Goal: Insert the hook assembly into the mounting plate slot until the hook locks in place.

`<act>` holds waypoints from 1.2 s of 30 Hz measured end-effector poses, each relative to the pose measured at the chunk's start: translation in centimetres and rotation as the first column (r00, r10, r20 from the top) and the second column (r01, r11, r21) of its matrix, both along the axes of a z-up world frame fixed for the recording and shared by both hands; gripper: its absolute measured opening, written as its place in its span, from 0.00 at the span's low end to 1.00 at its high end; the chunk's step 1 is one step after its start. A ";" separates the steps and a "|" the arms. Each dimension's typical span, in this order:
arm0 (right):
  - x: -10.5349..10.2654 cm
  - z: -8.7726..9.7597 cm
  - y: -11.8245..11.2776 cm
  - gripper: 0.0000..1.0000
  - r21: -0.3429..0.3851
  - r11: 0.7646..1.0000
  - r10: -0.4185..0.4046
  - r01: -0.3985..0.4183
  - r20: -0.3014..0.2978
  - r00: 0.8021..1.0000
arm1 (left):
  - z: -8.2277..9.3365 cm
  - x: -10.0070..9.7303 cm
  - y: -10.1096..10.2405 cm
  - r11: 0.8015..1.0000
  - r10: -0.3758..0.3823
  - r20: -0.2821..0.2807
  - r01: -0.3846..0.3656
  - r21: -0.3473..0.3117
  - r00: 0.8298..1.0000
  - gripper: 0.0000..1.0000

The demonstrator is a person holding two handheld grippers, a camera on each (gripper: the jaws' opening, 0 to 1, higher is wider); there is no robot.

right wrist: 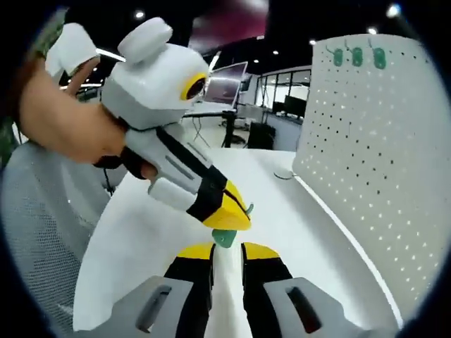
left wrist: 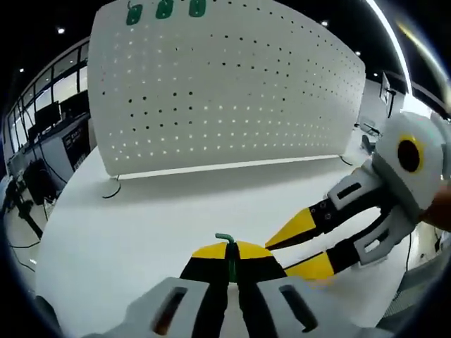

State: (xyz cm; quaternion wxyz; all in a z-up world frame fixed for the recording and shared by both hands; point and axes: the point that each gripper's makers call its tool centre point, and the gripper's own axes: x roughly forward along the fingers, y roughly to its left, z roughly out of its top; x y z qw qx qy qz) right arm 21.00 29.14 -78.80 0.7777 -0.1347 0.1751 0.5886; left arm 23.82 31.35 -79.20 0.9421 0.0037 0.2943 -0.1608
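Left gripper view: the left gripper [left wrist: 231, 262] has its yellow-tipped jaws clamped on a green hook [left wrist: 227, 255], low over the white table [left wrist: 141, 232] in front of the upright white pegboard [left wrist: 225, 91]. Three more green hooks [left wrist: 164, 10] hang along the pegboard's top edge. The right gripper [left wrist: 306, 246] sits beside the held hook, jaws apart with nothing between them. A person's hand [right wrist: 67, 127] holds the left gripper.

A pegboard [left wrist: 225, 91] is stood upright on the far part of the table [left wrist: 141, 225]. Three hooks [left wrist: 164, 9] are hung along its top edge. Before it, above the table, a hook [left wrist: 228, 257] is held between the left gripper [left wrist: 230, 262] jaws, with the right gripper [left wrist: 310, 246] just beside.
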 end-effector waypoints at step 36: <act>-6.9 12.9 -5.5 0.14 0.268 0.956 0.034 0.118 -0.502 0.864 | 16.9 -12.1 -7.4 0.809 -0.533 0.434 0.588 0.011 0.726 0.02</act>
